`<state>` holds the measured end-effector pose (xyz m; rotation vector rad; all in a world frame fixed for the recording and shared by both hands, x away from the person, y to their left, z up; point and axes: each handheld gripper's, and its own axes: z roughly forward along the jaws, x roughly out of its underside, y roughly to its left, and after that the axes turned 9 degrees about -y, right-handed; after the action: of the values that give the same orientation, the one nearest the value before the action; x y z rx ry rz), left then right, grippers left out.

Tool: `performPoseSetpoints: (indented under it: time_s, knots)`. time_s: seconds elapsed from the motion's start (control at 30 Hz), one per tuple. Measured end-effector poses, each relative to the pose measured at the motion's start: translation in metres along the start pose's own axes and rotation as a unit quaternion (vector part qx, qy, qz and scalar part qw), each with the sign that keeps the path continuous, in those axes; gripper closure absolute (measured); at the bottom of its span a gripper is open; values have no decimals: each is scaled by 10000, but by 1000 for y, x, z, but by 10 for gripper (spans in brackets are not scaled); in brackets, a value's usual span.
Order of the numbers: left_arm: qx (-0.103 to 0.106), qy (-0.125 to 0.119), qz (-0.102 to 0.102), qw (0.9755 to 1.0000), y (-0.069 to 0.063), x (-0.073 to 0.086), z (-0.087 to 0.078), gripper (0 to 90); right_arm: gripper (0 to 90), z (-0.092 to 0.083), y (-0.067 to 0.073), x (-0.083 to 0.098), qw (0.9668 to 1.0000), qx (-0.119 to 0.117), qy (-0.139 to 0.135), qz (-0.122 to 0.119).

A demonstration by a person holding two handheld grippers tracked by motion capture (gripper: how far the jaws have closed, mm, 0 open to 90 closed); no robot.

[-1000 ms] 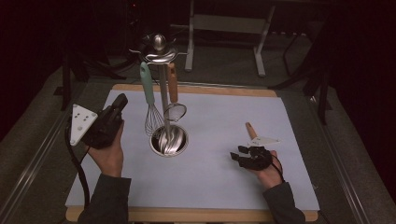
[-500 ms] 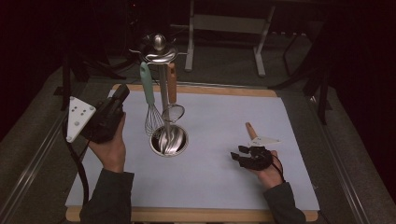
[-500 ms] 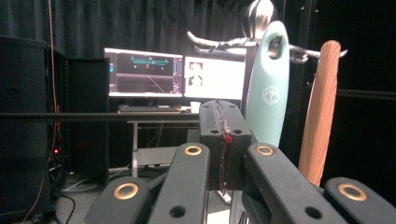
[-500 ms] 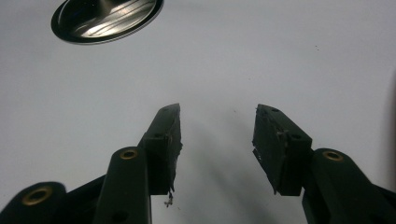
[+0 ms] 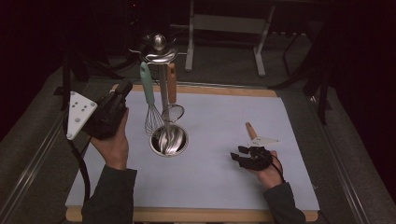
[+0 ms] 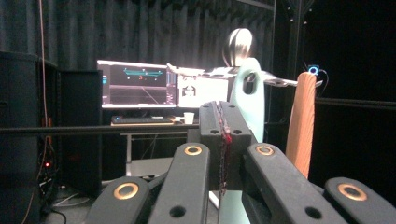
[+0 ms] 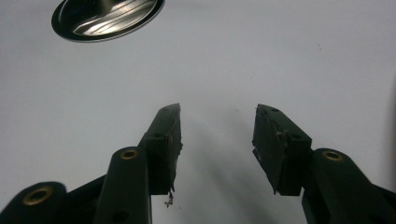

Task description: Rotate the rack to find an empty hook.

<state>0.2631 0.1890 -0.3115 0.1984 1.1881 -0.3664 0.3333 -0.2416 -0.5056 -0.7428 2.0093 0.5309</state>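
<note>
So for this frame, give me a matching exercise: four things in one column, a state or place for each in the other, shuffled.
1. left gripper
2. right gripper
3. whisk
4. wooden-handled tool

a. lying flat on the mat
b. jaws shut, nothing between them
c. hanging from the utensil stand
d. jaws open, low over the mat

Pairs: 1-b, 2-d, 3-c, 4-a

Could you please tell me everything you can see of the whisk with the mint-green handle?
The whisk hangs upright from an arm of the steel utensil stand, its handle on top and its wire loops below. The handle is pale mint green, smooth and plastic-looking, with a hanging hole near its top, plain in the left gripper view. The balloon of thin metal wires ends just above the stand's round base. A wooden-handled strainer hangs close beside it. The shut left gripper is near the handle; whether they touch cannot be told.
</note>
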Motion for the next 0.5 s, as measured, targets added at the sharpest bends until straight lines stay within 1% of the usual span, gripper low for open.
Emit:
performPoseSetpoints:
  time_s: [0.2,0.3,0.37,0.5]
  knots:
    - [76,-82,2,9999,-6,-6,4,899,517,0,0,0,10000,-5,9,3]
    - [161,-85,73,9998,-12,-8,7,899,517,0,0,0,10000,-6,10,-5]
    - [179,-90,90,9998,-13,-9,9,899,517,0,0,0,10000,-1,5,2]
    - [193,-112,64,9997,-15,-10,11,899,517,0,-1,1,10000,-5,6,-2]
